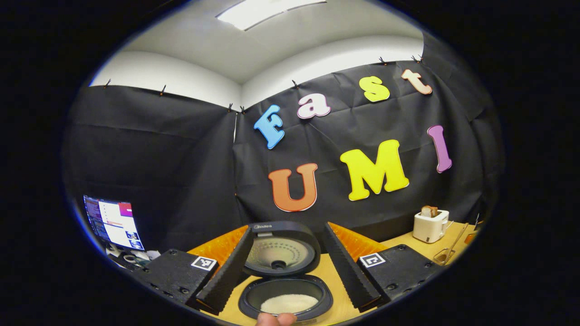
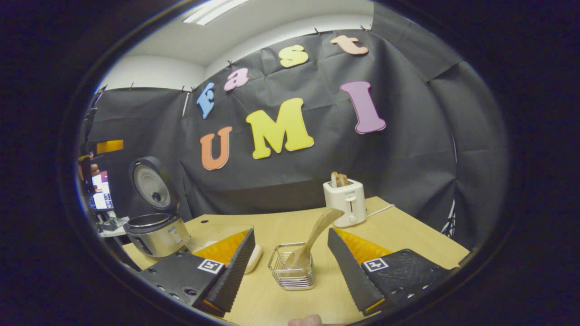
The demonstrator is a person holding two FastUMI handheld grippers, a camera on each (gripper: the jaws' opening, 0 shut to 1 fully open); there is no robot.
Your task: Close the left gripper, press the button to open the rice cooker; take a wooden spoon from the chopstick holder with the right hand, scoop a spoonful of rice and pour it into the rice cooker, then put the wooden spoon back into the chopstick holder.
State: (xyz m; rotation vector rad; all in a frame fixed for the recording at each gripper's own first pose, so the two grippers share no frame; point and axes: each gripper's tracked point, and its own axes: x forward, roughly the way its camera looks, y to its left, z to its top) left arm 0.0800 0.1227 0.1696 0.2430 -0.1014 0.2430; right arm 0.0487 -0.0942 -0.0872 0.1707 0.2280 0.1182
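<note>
While both grippers (image 1: 290, 276) (image 2: 290, 267) gape empty, the open rice cooker (image 1: 283, 271) sits on the wooden table (image 2: 408, 235).

Booth: black cloth wall (image 2: 408, 149) clipped along its top edge, white upper wall (image 1: 181, 81) and ceiling above with one lit panel (image 1: 267, 11). Furniture: light wooden table (image 2: 408, 235). Lit monitor (image 1: 113, 222) at far left.

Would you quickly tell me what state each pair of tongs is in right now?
Left tongs: open, empty, above the open rice cooker.
Right tongs: open, empty, either side of the wooden spoon.
</note>
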